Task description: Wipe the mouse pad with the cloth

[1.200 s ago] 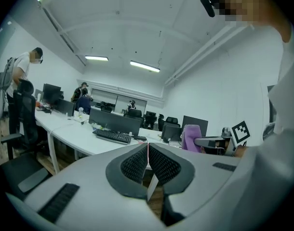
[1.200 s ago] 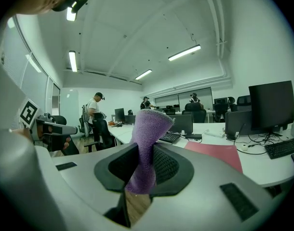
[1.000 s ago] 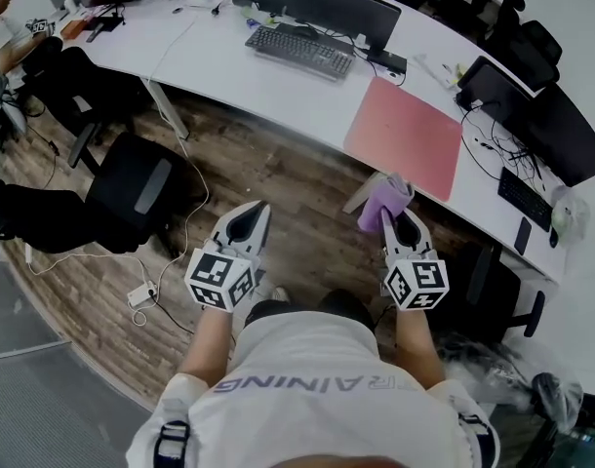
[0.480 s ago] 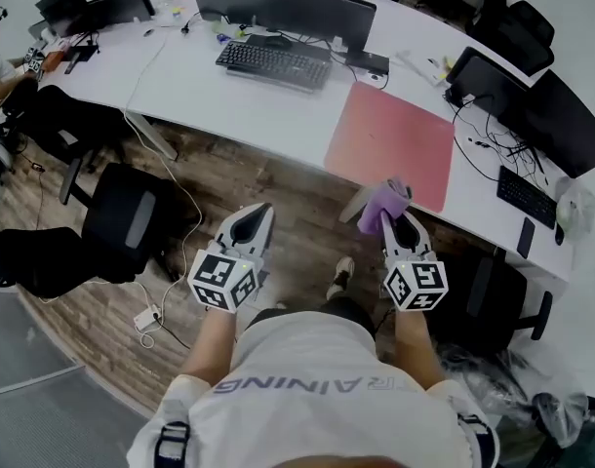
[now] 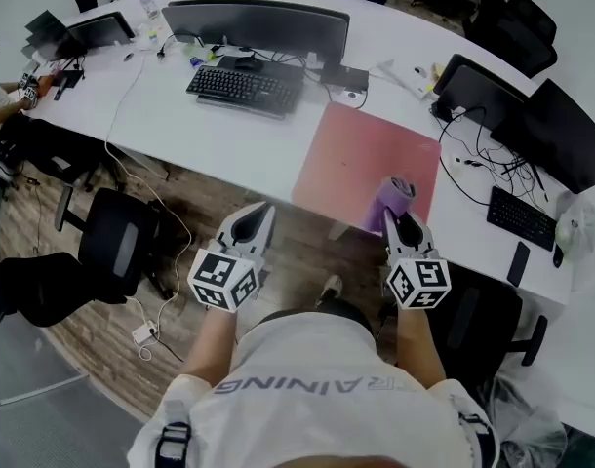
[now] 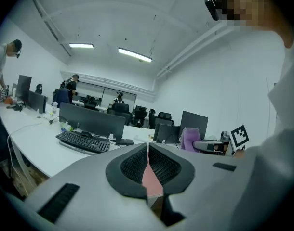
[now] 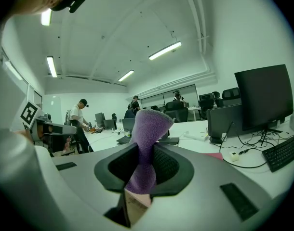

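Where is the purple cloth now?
In the head view the purple cloth is clamped in the right claw, on the right side, by the near edge of the red mouse pad.

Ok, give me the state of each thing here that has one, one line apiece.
left gripper, shut, nothing between its jaws.
right gripper, shut on the cloth.
cloth, bunched, standing up out of the jaws.
mouse pad, flat on the desk, bare.
monitor, screen dark.
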A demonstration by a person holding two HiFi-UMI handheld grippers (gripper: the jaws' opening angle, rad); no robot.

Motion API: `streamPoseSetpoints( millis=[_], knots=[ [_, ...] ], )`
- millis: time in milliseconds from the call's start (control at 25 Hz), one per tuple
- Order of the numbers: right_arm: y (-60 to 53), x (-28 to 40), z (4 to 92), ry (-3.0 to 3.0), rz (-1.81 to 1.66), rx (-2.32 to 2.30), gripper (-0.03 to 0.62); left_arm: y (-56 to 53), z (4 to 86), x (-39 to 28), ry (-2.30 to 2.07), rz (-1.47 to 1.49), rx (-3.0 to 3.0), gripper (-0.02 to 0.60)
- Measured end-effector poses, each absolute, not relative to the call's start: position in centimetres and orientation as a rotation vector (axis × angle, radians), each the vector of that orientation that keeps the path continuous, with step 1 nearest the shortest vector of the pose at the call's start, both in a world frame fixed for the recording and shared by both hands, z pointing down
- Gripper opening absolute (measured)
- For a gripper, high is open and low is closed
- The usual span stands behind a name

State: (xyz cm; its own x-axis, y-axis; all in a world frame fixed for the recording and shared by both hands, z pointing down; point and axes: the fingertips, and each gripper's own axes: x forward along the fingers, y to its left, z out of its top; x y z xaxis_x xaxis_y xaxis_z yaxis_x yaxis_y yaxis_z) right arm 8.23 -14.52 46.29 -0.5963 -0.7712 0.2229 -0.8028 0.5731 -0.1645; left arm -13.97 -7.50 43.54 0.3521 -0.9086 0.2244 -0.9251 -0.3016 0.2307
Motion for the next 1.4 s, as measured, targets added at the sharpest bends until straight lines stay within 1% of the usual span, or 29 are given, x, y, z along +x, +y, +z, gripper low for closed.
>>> streamPoseSetpoints(
  millis=[360,600,720,880,1000,1200,1400],
  knots=[
    [-22.4,14.7,48.1,-2.644,0.426,1.389,0.098,-16.2,43.7,-7.9,-1.584,0.100,2.335,0.034],
    [-24.9,16.9,49.4,-2.583,0.461,1.448,0.098,-20.2,45.1,-6.4,-1.517,0.131,2.350,0.034],
    [-26.2,16.7,49.8,-2.553,0.468,1.476,0.098,-22.3,45.5,-6.7,-1.477,0.136,2.366,0.034],
    [-28.0,15.0,50.1,-2.505,0.464,1.513,0.098,-25.3,46.5,-8.0,-1.399,0.140,2.395,0.034],
    [-30.0,12.5,50.3,-2.472,0.474,1.538,0.098,-28.1,46.8,-10.2,-1.352,0.139,2.417,0.034],
    [-34.2,6.0,51.0,-2.446,0.481,1.509,0.098,-32.4,47.7,-15.8,-1.329,0.130,2.407,0.034],
    [-38.3,-1.1,53.2,-2.432,0.520,1.384,0.098,-34.9,49.8,-21.8,-1.353,0.117,2.342,0.034]
  ],
)
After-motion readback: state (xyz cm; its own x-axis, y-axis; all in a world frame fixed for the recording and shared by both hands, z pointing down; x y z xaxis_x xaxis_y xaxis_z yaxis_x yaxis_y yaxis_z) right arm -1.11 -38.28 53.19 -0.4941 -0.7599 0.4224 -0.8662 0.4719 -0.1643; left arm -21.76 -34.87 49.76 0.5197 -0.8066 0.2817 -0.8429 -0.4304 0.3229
